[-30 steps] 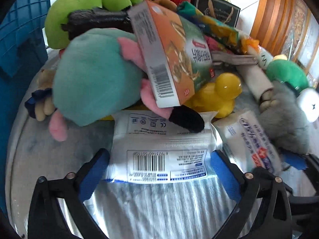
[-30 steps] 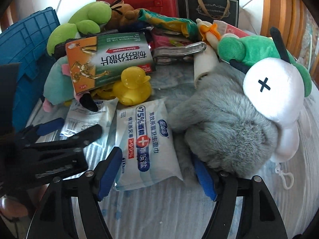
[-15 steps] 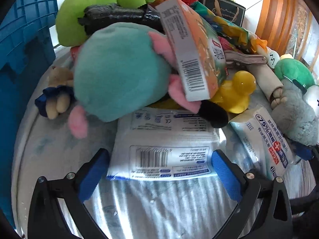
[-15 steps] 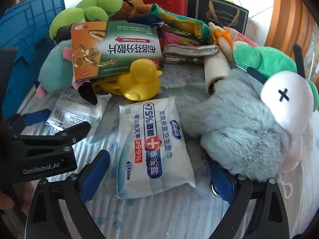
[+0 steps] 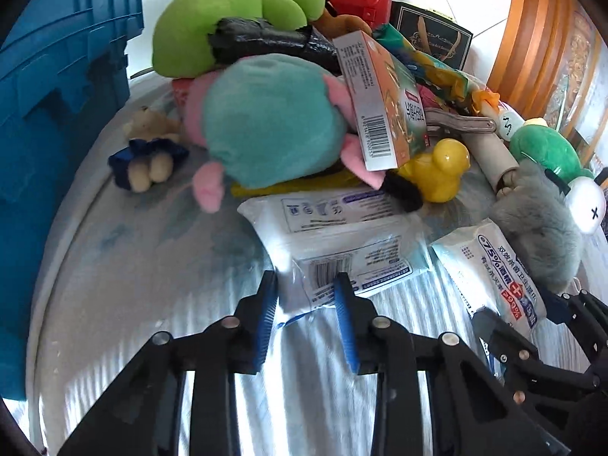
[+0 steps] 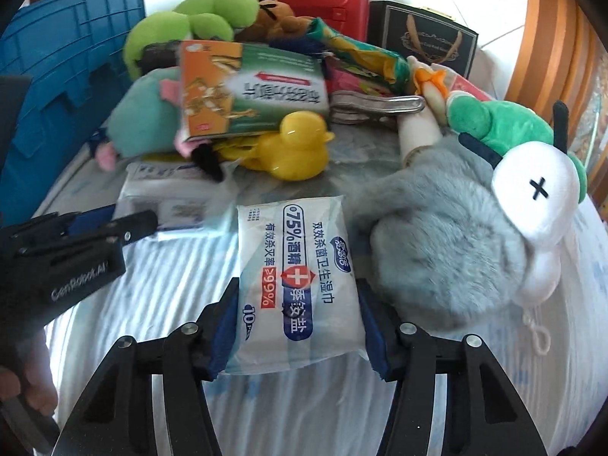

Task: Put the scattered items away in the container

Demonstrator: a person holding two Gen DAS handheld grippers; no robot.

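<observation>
left gripper [image 5: 306, 296]: you've pinched the near edge of the barcode-side wipes pack [image 5: 338, 235]
right gripper [image 6: 298, 317]: your pads squeeze the 75% alcohol wipes pack [image 6: 298, 273] lying on the table [image 6: 159, 277]
blue crate [image 5: 57, 76]: left of the pile

place: home | cues: plush toys [image 6: 448, 250], rubber duck [image 6: 292, 148], tiled floor [image 5: 490, 11]

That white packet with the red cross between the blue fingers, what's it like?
The wet wipes packet is a soft, glossy white plastic pouch printed with blue Chinese text, "75%", "99%" and a red cross. It lies flat, face up, on the striped cloth. The right gripper closes on its near end, blue pads against both sides. The grey plush sits right beside it.
</observation>
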